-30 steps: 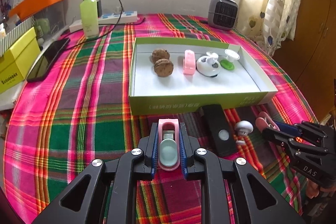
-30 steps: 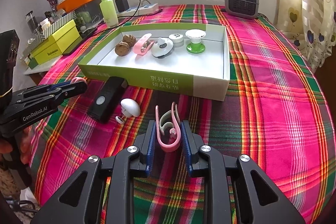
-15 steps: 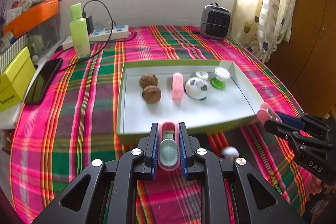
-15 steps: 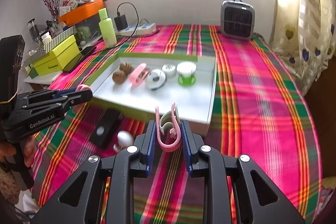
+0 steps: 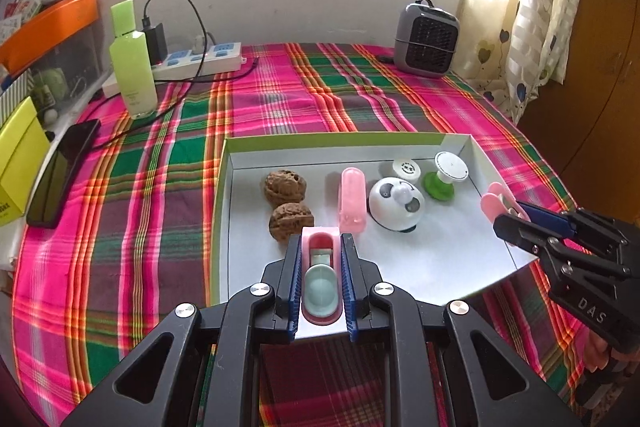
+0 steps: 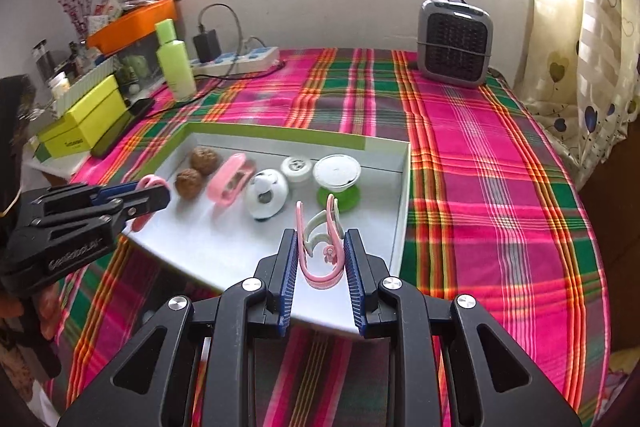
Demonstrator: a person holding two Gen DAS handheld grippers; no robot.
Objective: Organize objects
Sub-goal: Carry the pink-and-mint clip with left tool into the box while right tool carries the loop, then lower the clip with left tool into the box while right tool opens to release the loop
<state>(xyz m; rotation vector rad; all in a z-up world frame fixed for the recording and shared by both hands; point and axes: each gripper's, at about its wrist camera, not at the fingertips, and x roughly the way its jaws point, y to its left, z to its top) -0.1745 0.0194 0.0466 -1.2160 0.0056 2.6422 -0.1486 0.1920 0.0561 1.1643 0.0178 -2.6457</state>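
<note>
My left gripper (image 5: 320, 267) is shut on a pink case with a pale green insert (image 5: 320, 287), held above the near part of the green-rimmed white box (image 5: 344, 138). My right gripper (image 6: 320, 259) is shut on a pink and white clip (image 6: 320, 247), over the box's near right side; in the left wrist view the right gripper (image 5: 504, 213) shows at the right with the clip's pink tip. In the box lie two walnuts (image 5: 285, 185), a pink holder (image 5: 353, 201), a white panda-faced gadget (image 5: 396, 205), a small white cap (image 5: 406, 169) and a green-and-white suction knob (image 5: 446, 173).
A plaid cloth (image 5: 280, 99) covers the table. At the back stand a green bottle (image 5: 132, 67), a power strip with a charger (image 5: 200, 59) and a grey heater (image 5: 426, 41). A phone (image 5: 60, 171) and a yellow box (image 5: 18, 159) sit at the left; a curtain (image 6: 600, 39) hangs right.
Both grippers rose and moved forward from in front of the box to above it, each keeping its object. The black remote and the small white knob in front of the box dropped out of view.
</note>
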